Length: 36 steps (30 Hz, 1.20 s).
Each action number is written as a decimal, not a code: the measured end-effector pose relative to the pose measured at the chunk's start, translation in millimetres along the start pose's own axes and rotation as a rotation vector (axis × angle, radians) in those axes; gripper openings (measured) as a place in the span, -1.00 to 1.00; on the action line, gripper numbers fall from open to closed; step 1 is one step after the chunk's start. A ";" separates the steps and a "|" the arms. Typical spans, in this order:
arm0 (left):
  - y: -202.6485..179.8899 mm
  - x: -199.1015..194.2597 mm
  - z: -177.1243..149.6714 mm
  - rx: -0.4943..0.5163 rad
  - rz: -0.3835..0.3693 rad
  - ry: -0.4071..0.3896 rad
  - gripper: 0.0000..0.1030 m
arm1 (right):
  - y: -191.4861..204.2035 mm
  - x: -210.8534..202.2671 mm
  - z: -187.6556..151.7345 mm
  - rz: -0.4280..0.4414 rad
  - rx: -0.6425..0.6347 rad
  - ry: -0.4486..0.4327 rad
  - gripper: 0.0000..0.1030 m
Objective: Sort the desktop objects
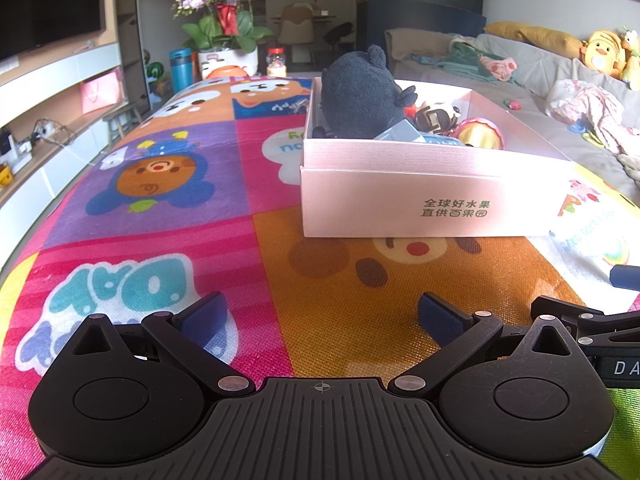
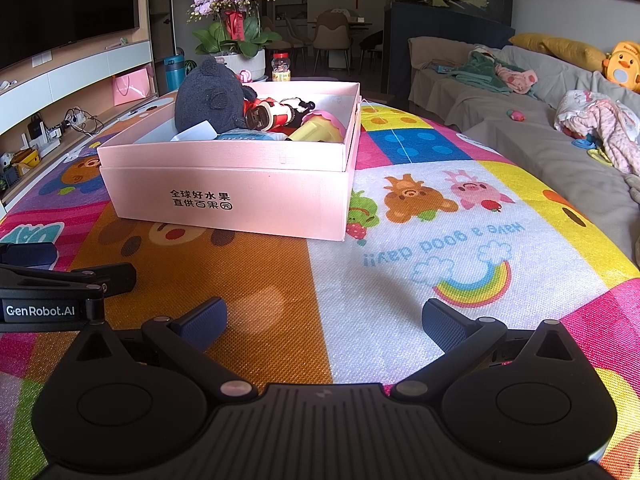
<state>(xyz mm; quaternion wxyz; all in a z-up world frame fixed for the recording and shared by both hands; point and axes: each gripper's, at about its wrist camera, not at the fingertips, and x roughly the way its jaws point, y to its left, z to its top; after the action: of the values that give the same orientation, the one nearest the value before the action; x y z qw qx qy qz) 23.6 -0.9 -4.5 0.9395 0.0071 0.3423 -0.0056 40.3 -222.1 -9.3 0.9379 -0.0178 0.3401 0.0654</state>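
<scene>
A pink cardboard box [image 1: 400, 204] [image 2: 224, 196] stands on the colourful cartoon mat [image 1: 168, 184] [image 2: 440, 240]. Inside it sit a dark grey plush toy [image 1: 360, 92] [image 2: 208, 96], a red and black figure [image 2: 276, 114], a yellow and pink toy [image 1: 480, 134] [image 2: 320, 128] and a small blue-grey item [image 1: 400, 132]. My left gripper [image 1: 322, 316] is open, low over the mat in front of the box, nothing between its fingers. My right gripper [image 2: 324, 320] is open too, beside the left one and right of the box's front, also holding nothing.
A potted orchid [image 1: 224, 20], a teal flask [image 1: 181, 68] and a jar [image 1: 277, 62] stand at the mat's far end. A grey sofa [image 2: 520, 128] with clothes and a yellow plush [image 2: 622, 66] runs along the right. A TV shelf [image 1: 52, 92] lines the left.
</scene>
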 end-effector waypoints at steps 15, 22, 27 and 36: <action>0.0 0.0 0.0 0.000 0.000 0.000 1.00 | 0.0 0.0 0.0 0.000 0.000 0.000 1.00; 0.5 0.0 0.1 -0.002 -0.003 0.001 1.00 | 0.1 0.1 0.0 0.001 0.001 0.000 1.00; 4.1 -1.5 0.2 0.016 -0.031 0.017 1.00 | -0.9 0.3 0.7 -0.001 -0.001 0.000 1.00; 5.6 -6.5 -0.8 0.037 -0.056 0.046 1.00 | -0.7 0.2 1.4 -0.002 -0.003 0.000 1.00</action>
<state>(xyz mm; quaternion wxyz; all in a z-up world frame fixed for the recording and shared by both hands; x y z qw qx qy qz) 18.1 4.8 -0.9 0.9307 0.0151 0.3635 -0.0382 41.4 -222.7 -8.3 0.9380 -0.0194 0.3399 0.0648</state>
